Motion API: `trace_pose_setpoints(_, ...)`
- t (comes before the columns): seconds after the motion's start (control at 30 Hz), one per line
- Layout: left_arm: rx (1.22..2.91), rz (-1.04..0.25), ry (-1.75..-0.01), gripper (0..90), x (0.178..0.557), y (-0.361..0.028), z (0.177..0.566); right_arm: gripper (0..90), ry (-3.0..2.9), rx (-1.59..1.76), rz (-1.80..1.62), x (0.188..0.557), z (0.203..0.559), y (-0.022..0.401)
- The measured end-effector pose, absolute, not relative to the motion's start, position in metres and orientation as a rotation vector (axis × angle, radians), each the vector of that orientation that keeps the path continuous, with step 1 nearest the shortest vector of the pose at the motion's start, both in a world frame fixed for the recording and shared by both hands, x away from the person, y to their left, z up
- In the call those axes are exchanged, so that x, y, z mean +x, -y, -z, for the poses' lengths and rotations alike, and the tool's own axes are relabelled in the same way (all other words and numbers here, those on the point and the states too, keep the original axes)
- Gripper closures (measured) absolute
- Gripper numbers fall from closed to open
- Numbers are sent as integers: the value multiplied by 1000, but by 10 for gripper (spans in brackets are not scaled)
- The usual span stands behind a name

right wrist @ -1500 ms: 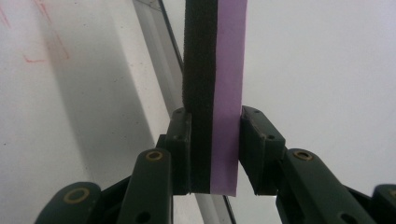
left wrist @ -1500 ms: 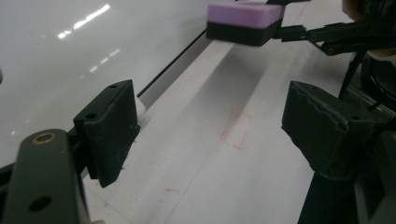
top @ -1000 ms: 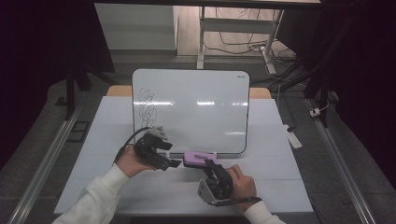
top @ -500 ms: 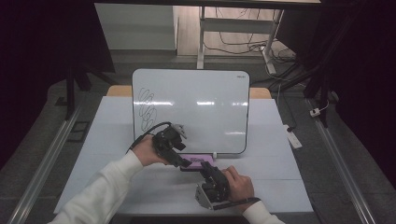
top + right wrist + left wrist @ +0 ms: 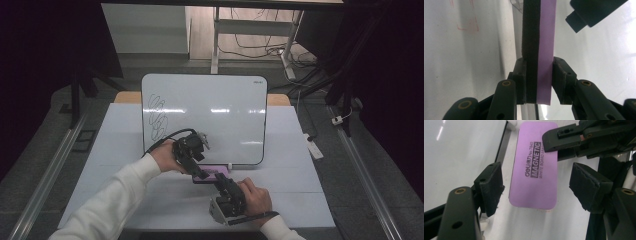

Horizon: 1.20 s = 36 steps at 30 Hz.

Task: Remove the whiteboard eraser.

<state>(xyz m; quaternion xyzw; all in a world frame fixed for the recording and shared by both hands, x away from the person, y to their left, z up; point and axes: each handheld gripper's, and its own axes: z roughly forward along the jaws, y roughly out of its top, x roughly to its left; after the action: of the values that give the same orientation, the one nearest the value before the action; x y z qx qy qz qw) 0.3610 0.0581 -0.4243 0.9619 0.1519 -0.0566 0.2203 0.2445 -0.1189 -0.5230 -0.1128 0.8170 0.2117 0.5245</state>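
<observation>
Tongs [image 5: 539, 82] grip purple eraser [image 5: 541, 50].

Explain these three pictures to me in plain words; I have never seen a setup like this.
A person sits at a white table and holds a hand tool with two black jaws in each hand. One picture looks down from above; the other two come from cameras on the tools. On the table lies a whiteboard with a black scribble. The right gripper clamps a purple magnetic eraser across its felt and its purple back. The left gripper is open, with its jaws on either side of the eraser.
</observation>
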Motion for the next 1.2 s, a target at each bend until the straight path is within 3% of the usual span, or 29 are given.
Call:
trace_pose_setpoints(0.57, 2822, 282, -371, 309, 376, -32, 433, 653, -1950, -296, -494, 244, 523, 119)
trace_pose_setpoints(0.8, 2843, 329, -349, 395, 379, -27, 441, 653, -1940, -310, -491, 244, 523, 119)
trace_pose_setpoints(1.2, 2885, 328, -321, 401, 376, -23, 448, 653, -1949, -334, -498, 243, 524, 119)
